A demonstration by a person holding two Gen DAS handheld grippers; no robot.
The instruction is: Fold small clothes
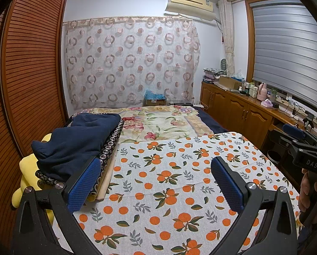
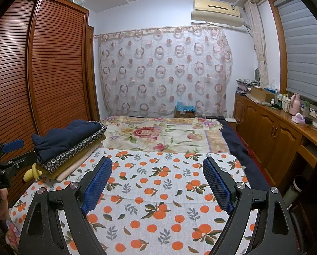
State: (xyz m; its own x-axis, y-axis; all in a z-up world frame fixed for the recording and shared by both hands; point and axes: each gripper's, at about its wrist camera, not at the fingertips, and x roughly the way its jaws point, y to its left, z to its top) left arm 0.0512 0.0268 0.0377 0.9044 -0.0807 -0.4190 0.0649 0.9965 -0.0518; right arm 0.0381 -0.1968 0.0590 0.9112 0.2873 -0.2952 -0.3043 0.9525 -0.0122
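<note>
Both sets of jaws stand spread wide with nothing between them: the left gripper (image 1: 156, 182) and the right gripper (image 2: 157, 183) each hover over the orange-print cloth (image 1: 179, 182), their blue pads clear of it.

Behind the cloth the bed (image 2: 158, 133) runs back under a floral blanket toward a curtain (image 2: 164, 70) patterned with rings. A slatted wardrobe (image 2: 41, 74) fills the left side of the room; a wooden cabinet (image 2: 271, 131) lines the right, its top crowded with bottles and boxes, below a window blind (image 1: 290, 48). An air conditioner (image 2: 218, 13) hangs high on the back wall.

The clothes (image 2: 69, 148) sit as a folded stack at the cloth's far left corner, just beside the wardrobe: a navy piece on top, then a dark one with ring print, then tan and pale layers. Something yellow (image 1: 27, 167) pokes out from under the stack (what it is I cannot tell).

A hand (image 1: 307, 191) holds the right gripper's handle at the edge of the left wrist view.
</note>
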